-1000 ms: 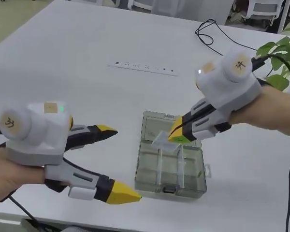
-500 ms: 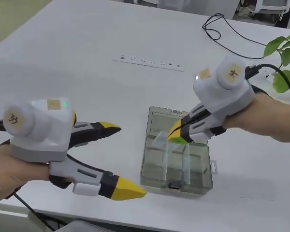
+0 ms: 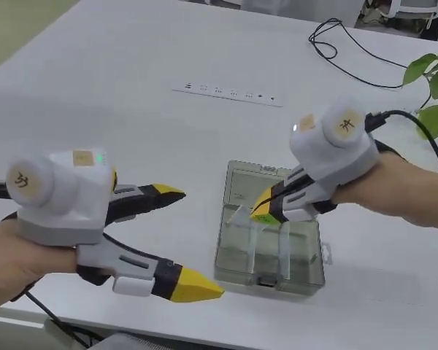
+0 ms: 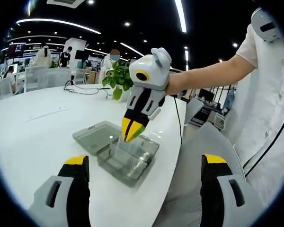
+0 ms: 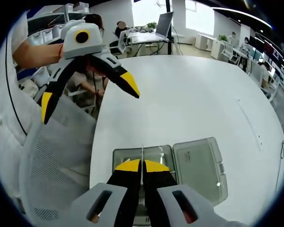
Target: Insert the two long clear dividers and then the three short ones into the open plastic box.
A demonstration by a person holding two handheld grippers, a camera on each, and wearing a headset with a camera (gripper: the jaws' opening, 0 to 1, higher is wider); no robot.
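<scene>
The open clear plastic box [image 3: 306,271] lies on the white table, its lid [image 3: 248,182] folded back on the far side. Two long clear dividers [image 3: 252,244] stand inside it. My right gripper [image 3: 265,210] is shut on a short clear divider [image 3: 242,216], held tilted just above the box's left half. In the right gripper view the divider's thin edge [image 5: 142,153] rises between the shut right gripper [image 5: 142,165] over the box [image 5: 125,155]. My left gripper [image 3: 182,239] hovers open to the left of the box, holding nothing. In the left gripper view, that gripper [image 4: 144,163] faces the box [image 4: 132,165].
A white power strip [image 3: 230,92] lies further back on the table. A black cable [image 3: 336,44] loops at the far right, beside a green plant [image 3: 432,87]. A mesh chair [image 5: 52,156] stands by the table's near edge.
My right gripper has lowered slightly with the short divider, closer to the box. The left gripper has stayed open in about the same place; the head camera has shifted.
</scene>
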